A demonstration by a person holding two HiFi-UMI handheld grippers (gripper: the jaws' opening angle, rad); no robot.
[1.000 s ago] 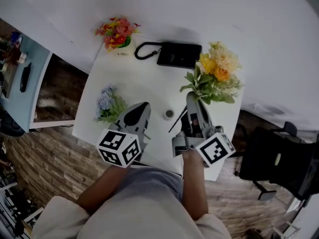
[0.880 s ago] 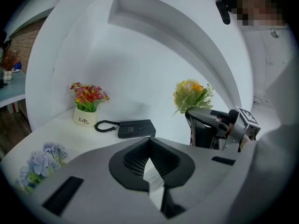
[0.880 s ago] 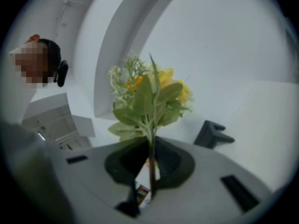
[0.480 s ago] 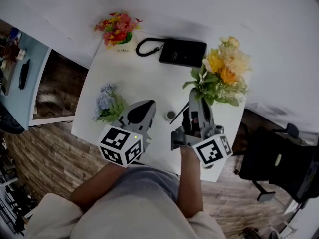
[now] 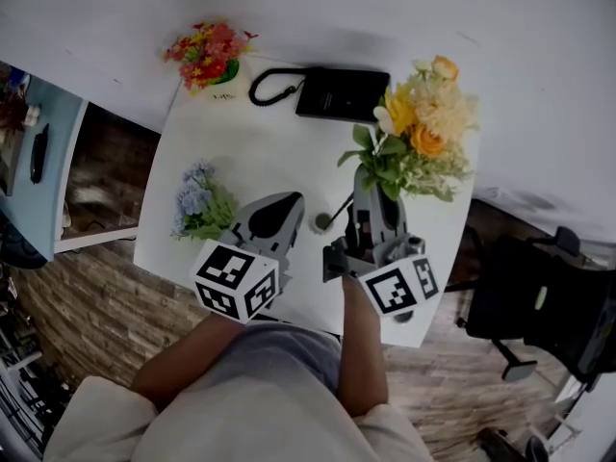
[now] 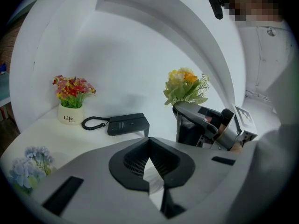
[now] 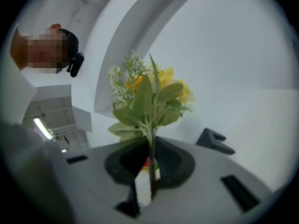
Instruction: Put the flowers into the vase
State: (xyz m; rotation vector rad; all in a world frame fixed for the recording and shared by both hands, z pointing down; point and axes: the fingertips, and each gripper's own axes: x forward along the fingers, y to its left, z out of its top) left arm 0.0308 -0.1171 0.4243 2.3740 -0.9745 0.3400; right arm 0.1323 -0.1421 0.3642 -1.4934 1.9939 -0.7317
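Yellow flowers (image 5: 422, 123) are hanging over the tabletop's (image 5: 260, 152) right edge. The right claw (image 7: 148, 164) is clamping them low on the stem, which is leaving the blooms clear and the bare end free for inserting. That end is slanting toward a small round thing (image 5: 322, 221), likely the vase's mouth. The left claw (image 6: 152, 162), jaws together and empty, is hovering near the front edge, perhaps to steady the vase.

On the table (image 5: 260, 152) I see a potted posy (image 5: 205, 54) at the far left corner, with a telephone (image 5: 342, 94) right of it. A flower bunch (image 5: 199, 203) lies by the left edge, a small container (image 5: 322, 222) sits between my left gripper (image 5: 279, 205) and right gripper (image 5: 371, 186), and the bouquet (image 5: 419, 128) is at the right.
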